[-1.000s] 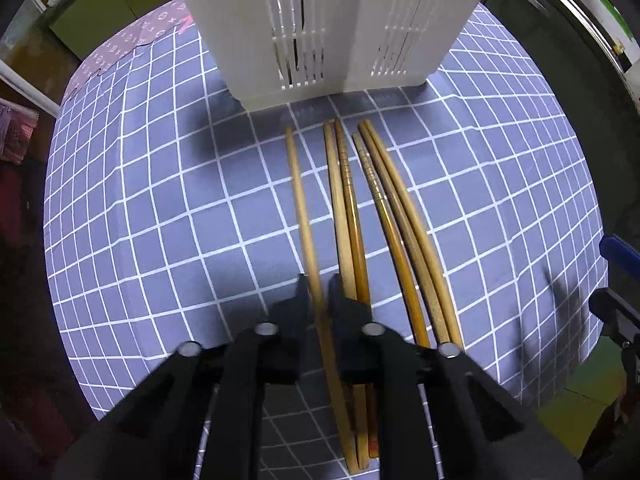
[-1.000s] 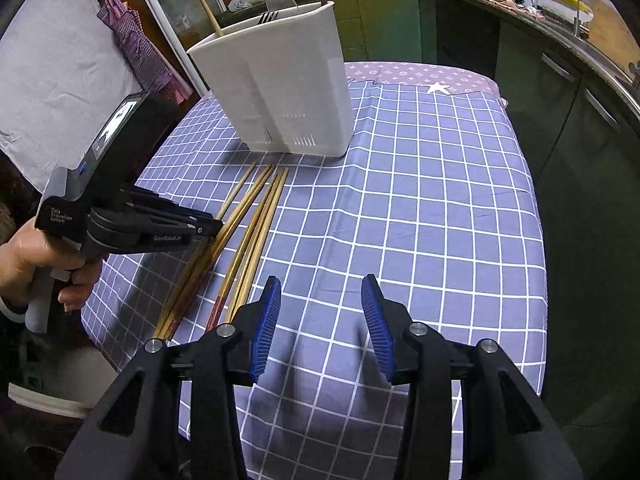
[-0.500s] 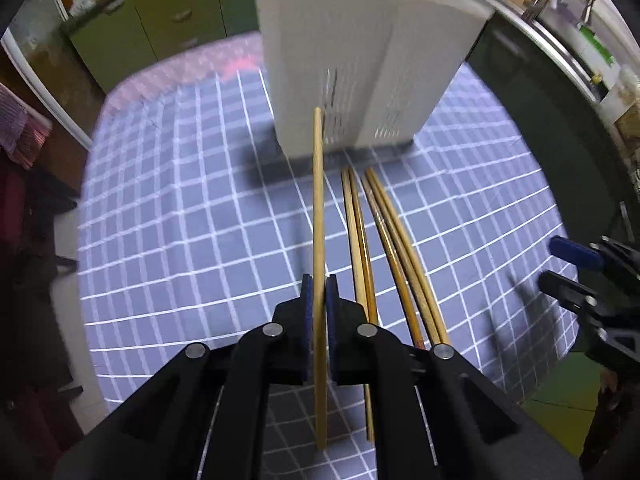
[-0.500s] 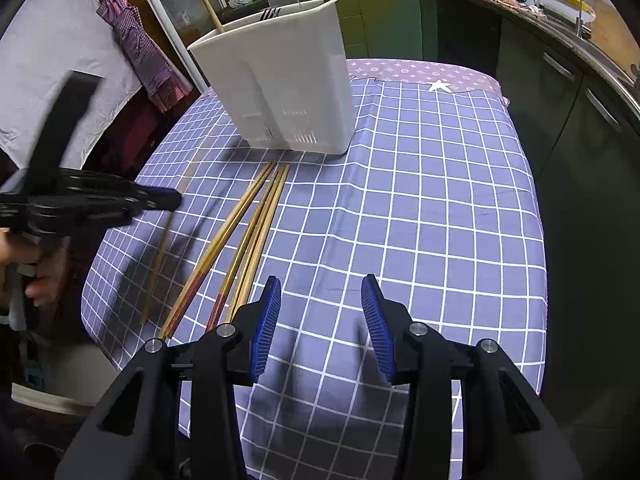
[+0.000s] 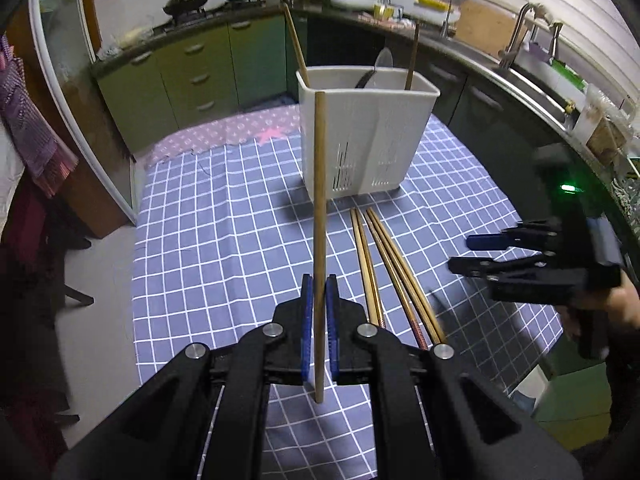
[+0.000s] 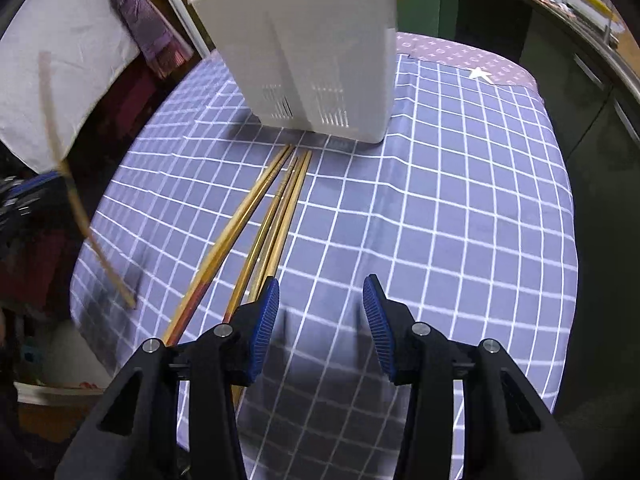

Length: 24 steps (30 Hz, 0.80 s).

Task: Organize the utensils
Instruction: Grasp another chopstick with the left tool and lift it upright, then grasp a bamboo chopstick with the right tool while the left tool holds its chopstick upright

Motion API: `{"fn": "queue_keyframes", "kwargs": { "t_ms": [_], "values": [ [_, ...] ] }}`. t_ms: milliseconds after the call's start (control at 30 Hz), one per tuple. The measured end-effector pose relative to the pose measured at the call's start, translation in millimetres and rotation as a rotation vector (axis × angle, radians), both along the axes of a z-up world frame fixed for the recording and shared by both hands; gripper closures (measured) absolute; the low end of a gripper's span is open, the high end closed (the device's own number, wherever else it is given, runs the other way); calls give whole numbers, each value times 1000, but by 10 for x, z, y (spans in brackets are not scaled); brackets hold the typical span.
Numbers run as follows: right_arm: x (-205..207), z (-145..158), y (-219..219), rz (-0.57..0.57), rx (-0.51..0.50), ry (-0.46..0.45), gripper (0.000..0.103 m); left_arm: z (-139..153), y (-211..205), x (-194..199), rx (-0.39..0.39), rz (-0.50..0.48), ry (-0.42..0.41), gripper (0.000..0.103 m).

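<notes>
Left gripper point(image 5: 319, 320) pinches one wooden chopstick point(image 5: 319, 208) between its blue pads point(image 5: 306, 332), gripping it low on the shaft so that a short stub pokes out behind the jaws and most of its length runs straight ahead and upward. That long axis lines up with the fingers and points at the white utensil holder point(image 5: 384, 136), which stands directly ahead, beyond the chopstick's far tip. In the left wrist view the tip overlaps the holder's near corner, just below the rim; whether it has reached the holder or is short of it I cannot tell.

Just right of the left gripper, four loose chopsticks point(image 5: 380, 256) lie flat on the checked tablecloth point(image 5: 224, 216), bunched together, their long axes also running toward the holder's base, far ends close to its foot.

Right gripper point(image 6: 320, 312) hovers with its jaws spread wide and nothing between them. Its left finger sits just above the near ends of those loose chopsticks, so it is the nearer one for them.

Ahead, the holder already has a few utensils sticking up inside. My guess is the held chopstick needs lifting over the rim and tipping downward to drop in.
</notes>
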State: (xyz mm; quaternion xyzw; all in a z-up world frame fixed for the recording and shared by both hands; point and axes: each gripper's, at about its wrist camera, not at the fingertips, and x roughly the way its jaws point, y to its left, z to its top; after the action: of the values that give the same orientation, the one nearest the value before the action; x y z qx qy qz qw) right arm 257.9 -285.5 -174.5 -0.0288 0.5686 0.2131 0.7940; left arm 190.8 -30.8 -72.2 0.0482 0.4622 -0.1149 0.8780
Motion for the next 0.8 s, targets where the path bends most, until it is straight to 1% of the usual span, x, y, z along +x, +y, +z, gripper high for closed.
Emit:
{"fn": "queue_keyframes", "kwargs": {
  "t_ms": [33, 100, 133, 267, 467, 700, 800],
  "values": [
    [56, -41, 49, 4, -5, 17, 59, 19, 31, -27, -3, 2, -7, 97],
    [159, -127, 150, 10, -27, 43, 67, 39, 71, -69, -13, 1, -19, 97],
    [194, -155, 181, 11, -37, 50, 73, 45, 76, -86, -16, 1, -23, 97],
    [314, -264, 331, 22, -53, 93, 79, 48, 117, -115, -21, -2, -29, 97],
    [375, -288, 475, 35, -70, 98, 80, 56, 147, -141, -30, -8, -32, 97],
    [386, -299, 469, 31, -95, 114, 80, 58, 151, -148, -30, -17, -33, 96],
    [359, -334, 575, 44, -119, 111, 80, 57, 145, -153, -29, -16, -34, 97]
  ]
}}
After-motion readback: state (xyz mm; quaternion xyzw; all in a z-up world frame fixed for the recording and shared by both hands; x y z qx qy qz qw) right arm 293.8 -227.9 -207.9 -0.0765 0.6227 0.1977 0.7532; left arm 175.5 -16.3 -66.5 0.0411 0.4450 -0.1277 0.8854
